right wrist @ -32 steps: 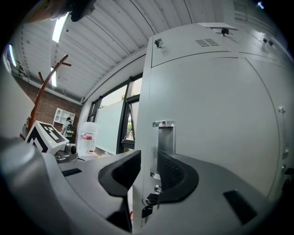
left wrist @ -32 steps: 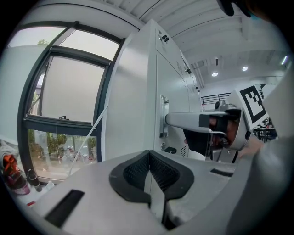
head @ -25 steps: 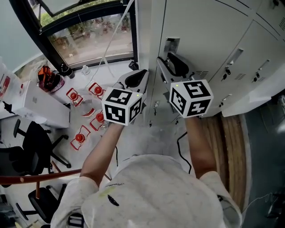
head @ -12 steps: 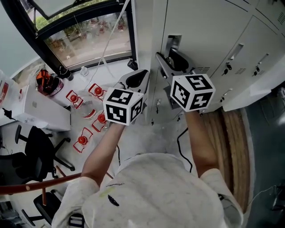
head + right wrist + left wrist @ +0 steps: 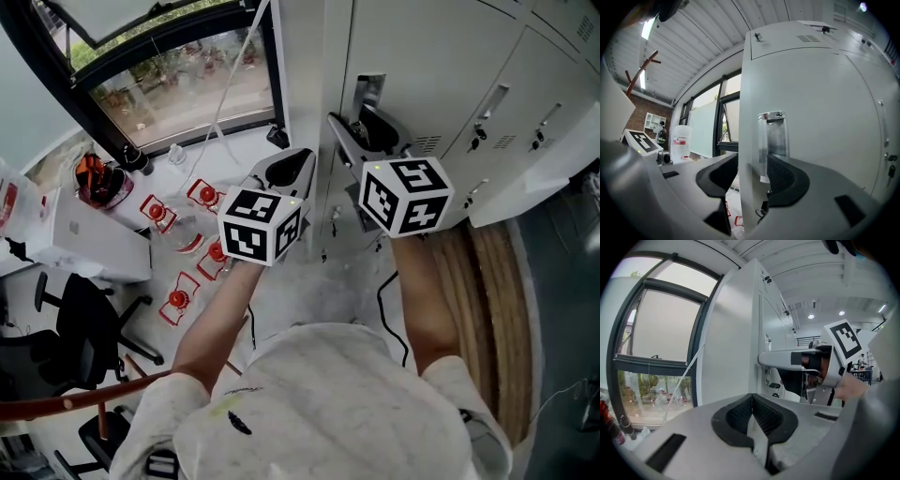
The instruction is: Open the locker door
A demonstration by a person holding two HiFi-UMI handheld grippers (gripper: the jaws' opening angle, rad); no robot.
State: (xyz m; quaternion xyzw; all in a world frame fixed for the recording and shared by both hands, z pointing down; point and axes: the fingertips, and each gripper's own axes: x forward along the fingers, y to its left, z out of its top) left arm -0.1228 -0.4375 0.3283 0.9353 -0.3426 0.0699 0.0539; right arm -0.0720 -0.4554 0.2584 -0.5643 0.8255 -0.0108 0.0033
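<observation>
From above: the locker door [image 5: 422, 47] stands at 12 o'clock, its edge between the opening jaws of the right gripper [image 5: 364, 131]. The left gripper [image 5: 286, 167] is just beside, at its 9 o'clock. Window [image 5: 178, 84] at 11, chair [image 5: 66, 319] at 8, further lockers [image 5: 534, 112] at 2.

Office/lab workspace — bank of grey metal lockers [image 5: 441, 56] next to a big black-framed window [image 5: 178, 80], black swivel chairs [image 5: 70, 323], exposed ceiling with spotlights [image 5: 811, 316] — brick wall [image 5: 640, 116] at the far side.
</observation>
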